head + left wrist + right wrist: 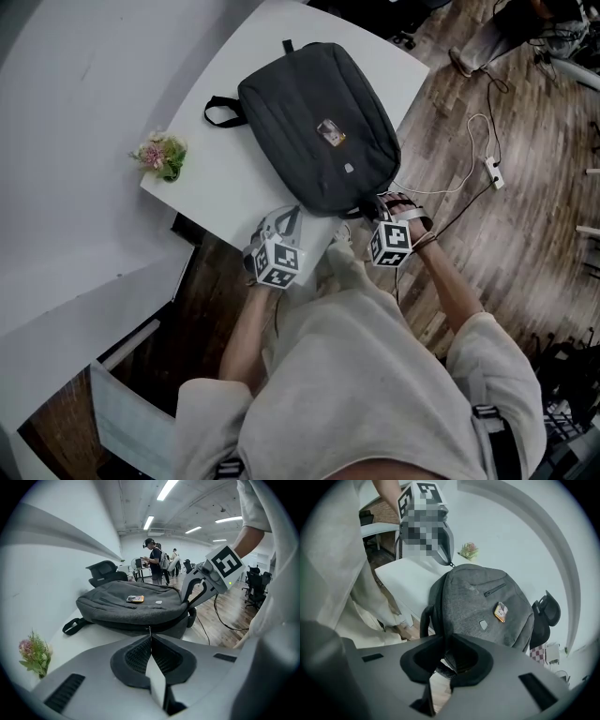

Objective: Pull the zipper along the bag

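Note:
A dark grey backpack (pixel 319 122) lies flat on the white table (pixel 225 183), with an orange tag (pixel 330 133) on top. My left gripper (pixel 296 214) is at the bag's near edge. In the left gripper view the left gripper (pixel 150 637) is shut on the small metal zipper pull (pixel 150 629) at the bag's side seam (pixel 131 620). My right gripper (pixel 380 204) is at the bag's near right corner. In the right gripper view the right gripper (pixel 444 644) is closed on the dark fabric edge of the bag (pixel 483 606), beside a strap (pixel 424 618).
A small flower sprig (pixel 161 155) lies on the table left of the bag. A white cable and power strip (pixel 492 172) run over the wooden floor at the right. A black office chair (pixel 105 571) stands beyond the table, and people (pixel 152 559) stand far behind.

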A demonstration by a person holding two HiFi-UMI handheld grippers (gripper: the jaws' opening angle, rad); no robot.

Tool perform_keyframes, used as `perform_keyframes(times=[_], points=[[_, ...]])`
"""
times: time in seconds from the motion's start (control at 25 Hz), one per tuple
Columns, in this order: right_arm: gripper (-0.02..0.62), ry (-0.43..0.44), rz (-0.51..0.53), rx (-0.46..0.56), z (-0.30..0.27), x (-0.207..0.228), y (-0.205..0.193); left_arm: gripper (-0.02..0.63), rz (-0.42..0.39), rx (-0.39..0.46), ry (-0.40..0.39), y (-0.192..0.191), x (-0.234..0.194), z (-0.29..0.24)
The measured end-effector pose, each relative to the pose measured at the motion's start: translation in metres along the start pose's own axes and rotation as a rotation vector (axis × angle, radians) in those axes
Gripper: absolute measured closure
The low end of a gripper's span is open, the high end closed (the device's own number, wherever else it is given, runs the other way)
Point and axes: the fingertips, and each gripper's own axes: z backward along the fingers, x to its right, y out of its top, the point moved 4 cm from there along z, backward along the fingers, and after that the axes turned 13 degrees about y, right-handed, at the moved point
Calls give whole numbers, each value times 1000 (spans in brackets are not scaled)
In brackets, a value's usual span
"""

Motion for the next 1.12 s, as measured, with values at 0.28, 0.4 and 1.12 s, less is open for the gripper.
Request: perform_keyframes(times=[0.28,0.4,1.12], points=[[534,5,-47,37,3,-3,11,578,5,-12,-21,3,17,14],[534,18,-51,40,3,-6,16,578,43,-19,-22,2,22,19],[535,38,-141,65,-1,-17,33,563,90,-28,-104,16,84,34]])
